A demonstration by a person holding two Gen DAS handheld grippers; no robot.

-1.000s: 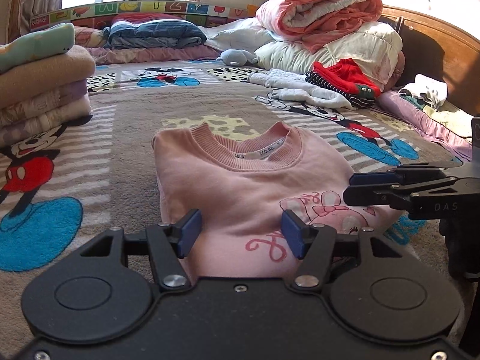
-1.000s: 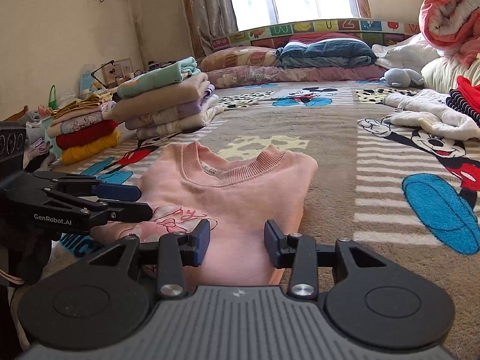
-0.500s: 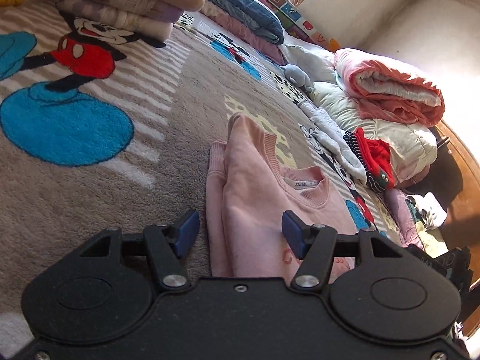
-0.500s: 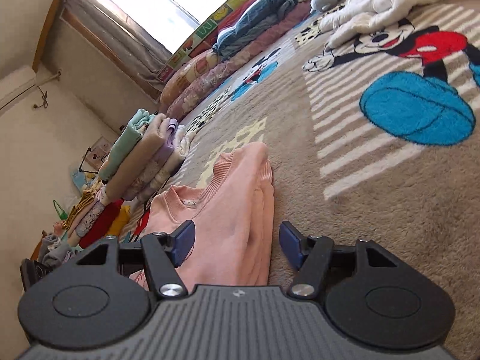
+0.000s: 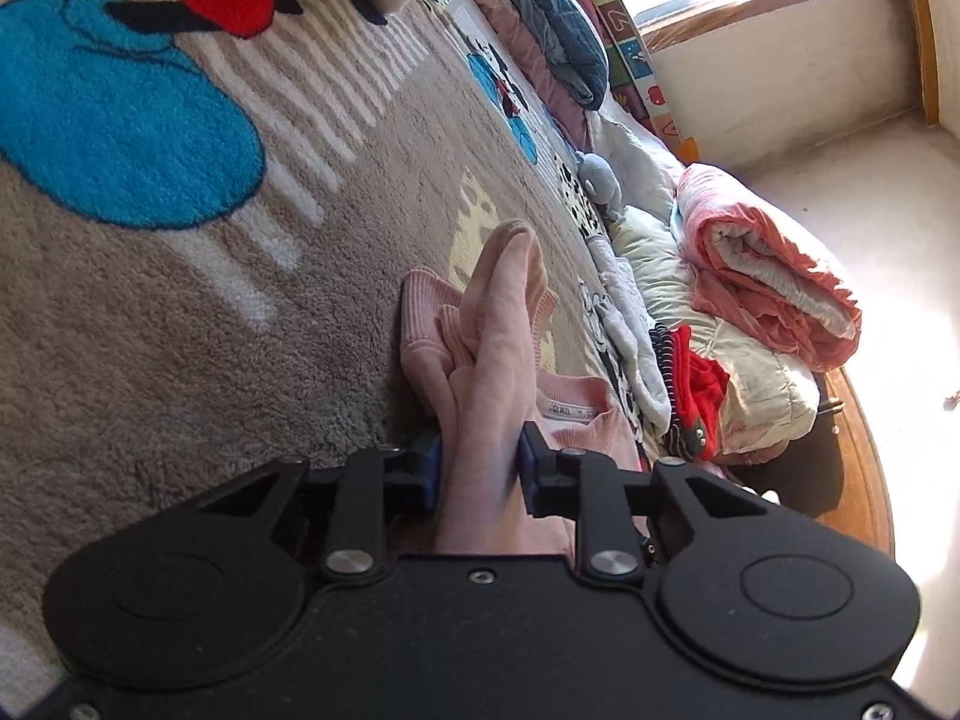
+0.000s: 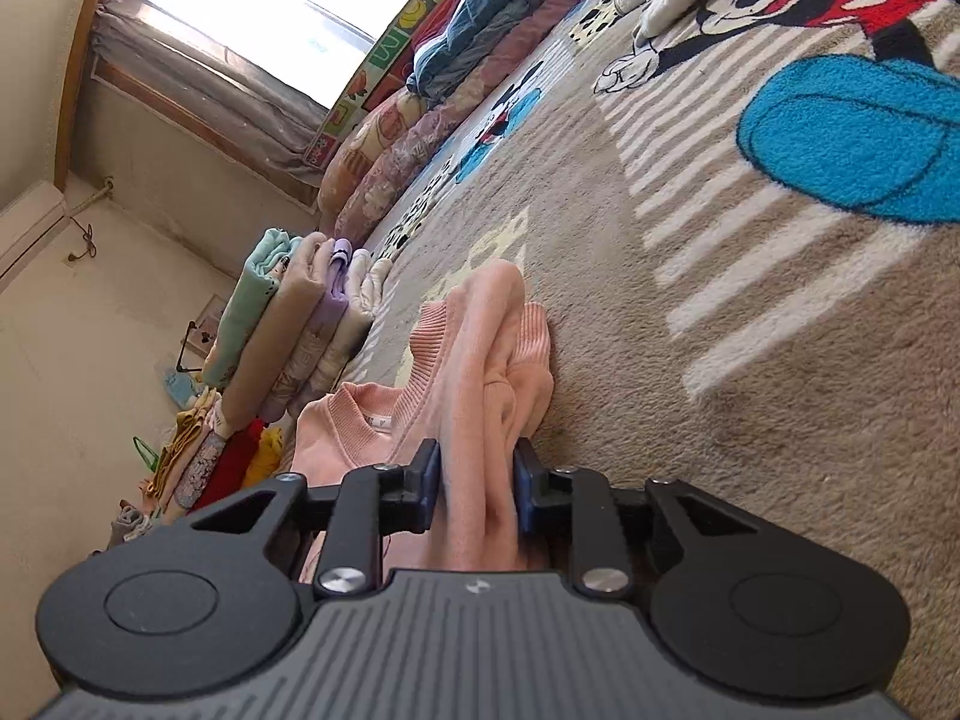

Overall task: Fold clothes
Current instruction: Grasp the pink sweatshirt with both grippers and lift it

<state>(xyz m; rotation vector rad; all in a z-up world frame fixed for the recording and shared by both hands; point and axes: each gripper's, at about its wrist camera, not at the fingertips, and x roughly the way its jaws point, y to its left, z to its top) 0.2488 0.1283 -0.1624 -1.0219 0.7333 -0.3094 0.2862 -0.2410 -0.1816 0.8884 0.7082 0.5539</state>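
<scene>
On the left, the left gripper is clamping its jaws on one folded edge of the pink sweatshirt, which is lying on the cartoon-print blanket covering the bed. On the right, the right gripper is pinching the opposite edge, its jaws closed on the fabric. A stack of folded clothes is standing beyond the sweatshirt.

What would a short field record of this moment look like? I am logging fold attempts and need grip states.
garment: pink sweatshirt, partly folded, lying on the cartoon-print blanket
left hand-held gripper: shut on a bunched side of the sweatshirt
right hand-held gripper: shut on the opposite bunched side
collar: ribbed, label visible
finished pile: folded clothes stack, beyond the sweatshirt, near the wall
unfolded items: red garment by the bedding
</scene>
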